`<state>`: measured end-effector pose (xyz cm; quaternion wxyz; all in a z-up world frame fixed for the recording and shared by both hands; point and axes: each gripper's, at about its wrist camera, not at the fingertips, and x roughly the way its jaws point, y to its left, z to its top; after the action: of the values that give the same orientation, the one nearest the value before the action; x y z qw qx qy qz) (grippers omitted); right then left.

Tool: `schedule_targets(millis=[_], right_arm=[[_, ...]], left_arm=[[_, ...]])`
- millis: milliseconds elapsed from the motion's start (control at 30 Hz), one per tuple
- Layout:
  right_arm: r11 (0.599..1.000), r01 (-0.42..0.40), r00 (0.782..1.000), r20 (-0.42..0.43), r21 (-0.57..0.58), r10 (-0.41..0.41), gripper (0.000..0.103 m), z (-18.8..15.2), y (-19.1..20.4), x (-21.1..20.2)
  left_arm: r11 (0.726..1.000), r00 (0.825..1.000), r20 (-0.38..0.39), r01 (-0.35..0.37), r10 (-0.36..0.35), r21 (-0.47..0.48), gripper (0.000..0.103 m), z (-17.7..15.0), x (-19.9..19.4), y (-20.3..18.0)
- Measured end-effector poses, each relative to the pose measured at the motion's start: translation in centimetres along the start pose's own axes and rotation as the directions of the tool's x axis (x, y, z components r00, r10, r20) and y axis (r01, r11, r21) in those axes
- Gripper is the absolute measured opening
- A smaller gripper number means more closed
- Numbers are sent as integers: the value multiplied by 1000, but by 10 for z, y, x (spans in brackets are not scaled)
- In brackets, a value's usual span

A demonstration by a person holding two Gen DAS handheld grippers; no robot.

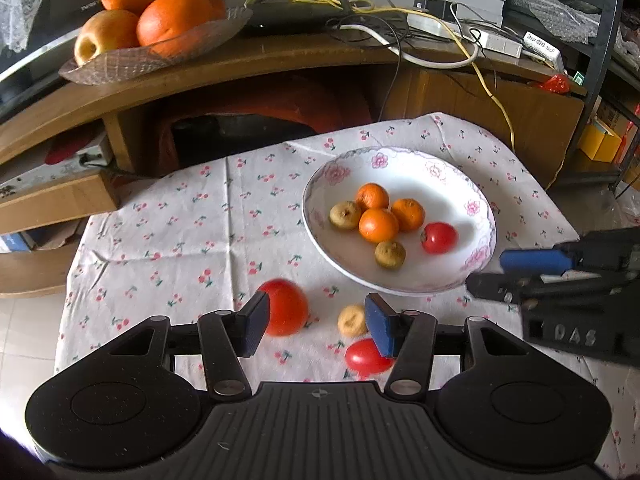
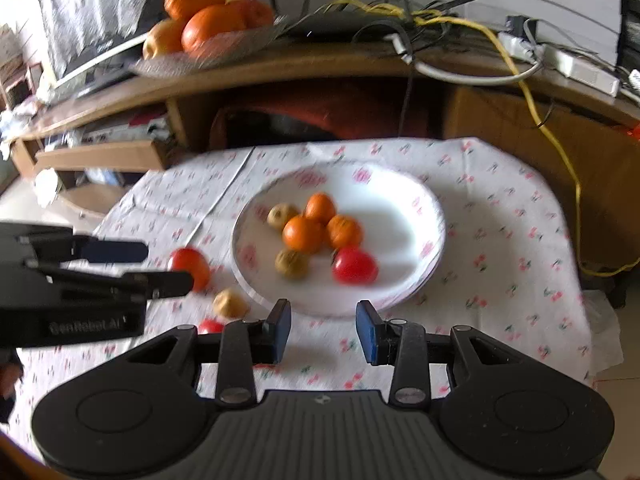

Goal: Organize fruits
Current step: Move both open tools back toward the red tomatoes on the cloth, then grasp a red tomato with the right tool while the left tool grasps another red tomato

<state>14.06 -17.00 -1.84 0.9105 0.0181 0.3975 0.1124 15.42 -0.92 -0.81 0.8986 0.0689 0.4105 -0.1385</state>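
Step in hand: gathering the loose fruit from the cherry-print tablecloth [image 1: 180, 240] into the floral plate [image 1: 448, 172]; judged from the layout, the work is well along, with three pieces outside the plate.
Plate contents: three small oranges [image 1: 378, 225] clustered at the middle, two brownish wrinkled fruits [image 1: 389, 255] beside them, and one cherry tomato [image 1: 439, 237] toward the right.
Loose fruit: a large tomato [image 1: 288, 308] on the cloth near and left of the plate, a small tan fruit [image 1: 353, 321] just right of it, and an oblong cherry tomato [image 1: 366, 358] nearest the left camera.
Left gripper [image 1: 318, 324]: fingers spread wide and holding nothing; the left pad sits in front of the large tomato and the right pad overlaps the oblong tomato, while the tan fruit shows in the gap between them.
Right gripper [image 2: 323, 330]: fingers apart and empty, hanging over the near rim of the plate; this view is blurred.
Next move, as a judgement: the left gripper needs to settle on one piece, centre it between the pads, close gently because tomatoes bruise, then carry it right to a bare patch of plate.
Caution: round fruit can roll off when nudged by a pad.
Background: a glass dish [image 1: 160, 56] of large oranges and an apple on the far wooden shelf, apart from this work.
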Motion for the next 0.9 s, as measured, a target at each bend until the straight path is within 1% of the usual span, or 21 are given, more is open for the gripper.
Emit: schedule_targets(millis=[133,267,467,700,867,900], right_arm=[[999,-20,999,-29,-29,19,37,-7,11,2],[995,-46,998,-50,-86,42,37,-11,24,6],[985,-76,994,-96,-154,61,37,-16,35,22],[979,-90,989,-132,-184,67,37,-16,41,44],[979,-81,990,-131,-185,57,36,-14,41,50],[979,-82,990,-130,-185,58,34,-14,41,49]], left_arm=[[1000,1000,-6,2,-2,9,61,-8,-6,3],[1000,1000,-12,3,-3,8,62,-14,-10,7],[1000,1000,-20,14,-14,7,62,-21,-13,14],[999,999,-31,35,-35,2,63,-22,-11,19],[999,998,-38,48,-48,6,63,-23,-10,17],[999,998,-39,51,-51,7,63,-23,-9,16]])
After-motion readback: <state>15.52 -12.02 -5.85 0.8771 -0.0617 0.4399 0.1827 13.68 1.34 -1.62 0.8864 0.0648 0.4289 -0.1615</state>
